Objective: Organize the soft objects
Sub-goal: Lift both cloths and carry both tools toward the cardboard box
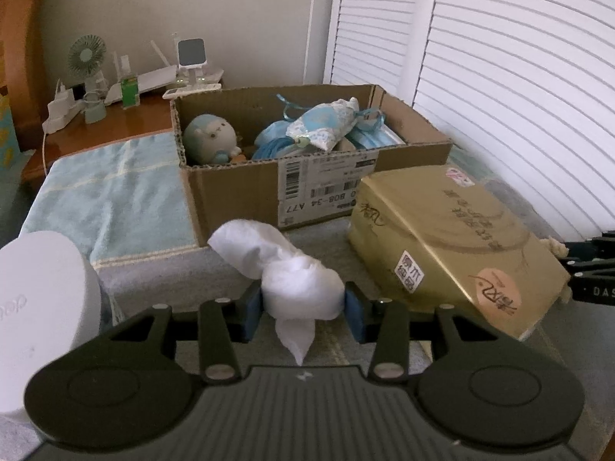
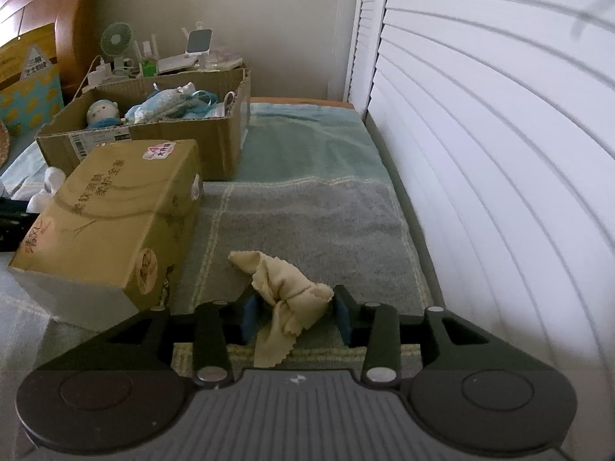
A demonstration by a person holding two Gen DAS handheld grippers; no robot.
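While left gripper (image 1: 303, 309) jaws pinch white wad (image 1: 301, 292), right gripper (image 2: 296, 315) jaws pinch beige cloth (image 2: 286, 299)

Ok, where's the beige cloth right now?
The crumpled beige cloth sits in the right claw, above the grey-green towel, right of the gold tissue box.

Both wrist views face the cardboard box (image 1: 238, 188) from nearby.
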